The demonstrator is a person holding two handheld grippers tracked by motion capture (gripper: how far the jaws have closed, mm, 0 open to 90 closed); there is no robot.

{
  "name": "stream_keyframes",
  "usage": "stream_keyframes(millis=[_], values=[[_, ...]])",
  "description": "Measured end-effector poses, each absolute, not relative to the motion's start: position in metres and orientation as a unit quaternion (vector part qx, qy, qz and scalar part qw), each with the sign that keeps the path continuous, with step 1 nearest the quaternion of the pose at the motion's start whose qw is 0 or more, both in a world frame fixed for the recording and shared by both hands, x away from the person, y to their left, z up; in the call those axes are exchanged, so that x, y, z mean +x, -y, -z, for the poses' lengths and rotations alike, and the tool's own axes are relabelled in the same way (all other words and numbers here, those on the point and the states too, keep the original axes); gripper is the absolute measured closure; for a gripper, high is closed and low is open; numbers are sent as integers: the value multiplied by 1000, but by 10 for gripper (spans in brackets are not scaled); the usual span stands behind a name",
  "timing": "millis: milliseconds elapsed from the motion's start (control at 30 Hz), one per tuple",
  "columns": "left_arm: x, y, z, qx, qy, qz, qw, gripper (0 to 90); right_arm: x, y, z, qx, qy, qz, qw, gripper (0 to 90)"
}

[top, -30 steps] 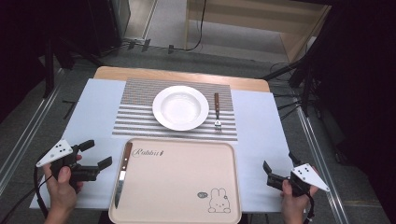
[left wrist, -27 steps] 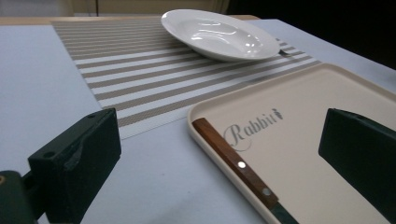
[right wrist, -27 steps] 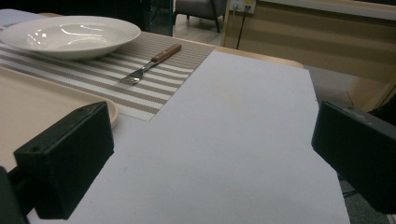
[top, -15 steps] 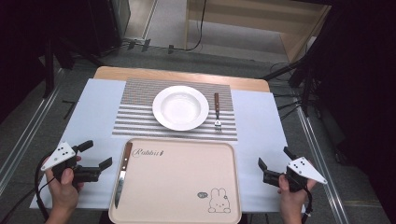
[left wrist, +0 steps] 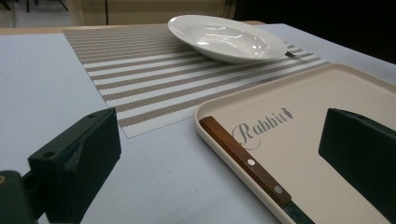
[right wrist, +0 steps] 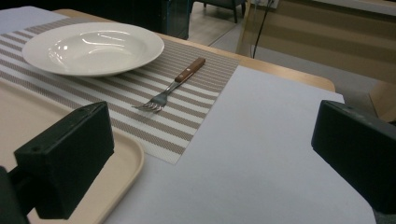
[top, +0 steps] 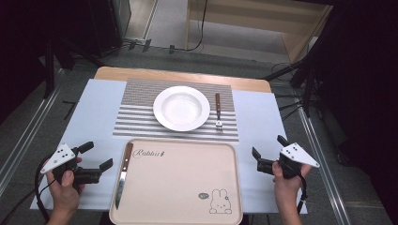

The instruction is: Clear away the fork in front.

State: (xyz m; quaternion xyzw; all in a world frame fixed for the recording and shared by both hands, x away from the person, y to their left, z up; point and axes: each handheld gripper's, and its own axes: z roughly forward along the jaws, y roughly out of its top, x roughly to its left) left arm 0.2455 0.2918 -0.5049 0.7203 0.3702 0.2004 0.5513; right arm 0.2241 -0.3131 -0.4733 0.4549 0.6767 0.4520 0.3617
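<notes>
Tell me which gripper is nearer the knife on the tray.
Left. The left gripper sits open just beside the knife, which lies along the tray's left edge. The right gripper is across the tray, off its right side, also open.

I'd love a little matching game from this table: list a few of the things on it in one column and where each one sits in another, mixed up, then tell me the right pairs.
Things:
1. knife
2. fork
3. white plate
4. left hand-held gripper

Places:
A. middle of the striped placemat
B. left edge of the beige tray
C. over the pale blue table cover, left of the tray
D. on the placemat, right of the plate

Pairs: 1-B, 2-D, 3-A, 4-C
</notes>
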Motion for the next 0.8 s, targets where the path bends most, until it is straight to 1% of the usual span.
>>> stream_keyframes(millis=[800], values=[[245,-291,505,719,-367,-199,556,0,282,294,453,474,-686,-439,335,0]])
